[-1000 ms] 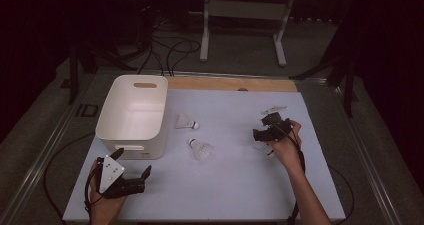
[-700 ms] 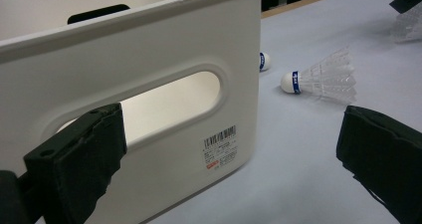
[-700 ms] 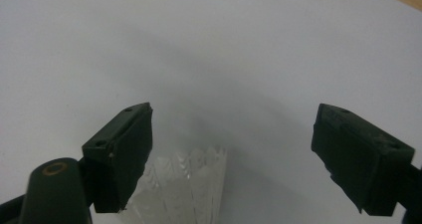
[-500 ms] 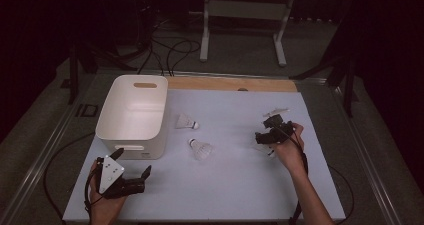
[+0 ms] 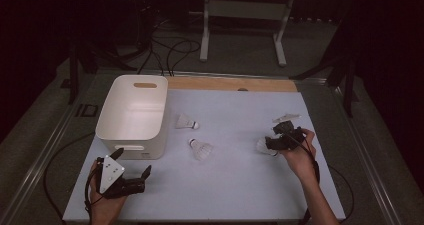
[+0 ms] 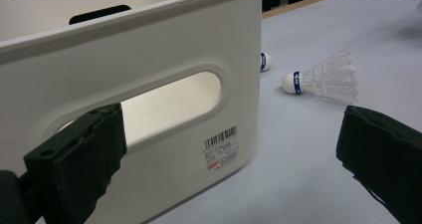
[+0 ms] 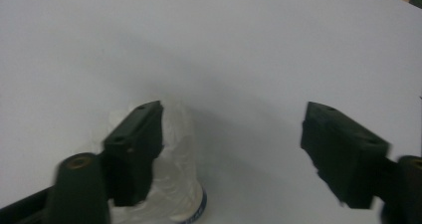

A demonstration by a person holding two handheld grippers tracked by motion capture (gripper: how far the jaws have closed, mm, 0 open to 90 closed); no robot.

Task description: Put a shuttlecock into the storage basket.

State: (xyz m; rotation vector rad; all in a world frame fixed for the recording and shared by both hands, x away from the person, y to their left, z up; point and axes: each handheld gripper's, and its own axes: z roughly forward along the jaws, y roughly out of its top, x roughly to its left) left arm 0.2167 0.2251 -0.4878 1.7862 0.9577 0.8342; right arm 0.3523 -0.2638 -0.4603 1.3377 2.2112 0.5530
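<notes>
The right claw [image 5: 272, 144] sits low over the right side of the white counter [image 5: 240, 185], its jaws spread wide apart and gripping nothing. A shuttlecock [image 7: 171, 184] lies just under it. In the right gripper view this shuttlecock sits against the inner side of the left-hand jaw, partly behind it, not centred in the gap. The other jaw stands well clear of it. Whether the near jaw actually touches the feathers cannot be told. From the high view the same shuttlecock [image 5: 263, 146] shows as a pale patch at the claw's tip.

It has white, see-through feathers that flare outward, and a white base with a blue band around it.

Two more shuttlecocks lie near the middle of the counter. One [image 5: 201, 148] is nearer the person, the other [image 5: 186, 122] farther back, just beside the white bin [image 5: 132, 116]. Both have rounded white tips and fanned skirts.

The left claw [image 5: 134, 177] rests at the near left corner of the counter, jaws apart and empty. It faces the bin's near wall [image 6: 149, 109], with its slot handle and barcode sticker. The nearer middle shuttlecock [image 6: 326, 77] lies beyond its right-hand jaw.
</notes>
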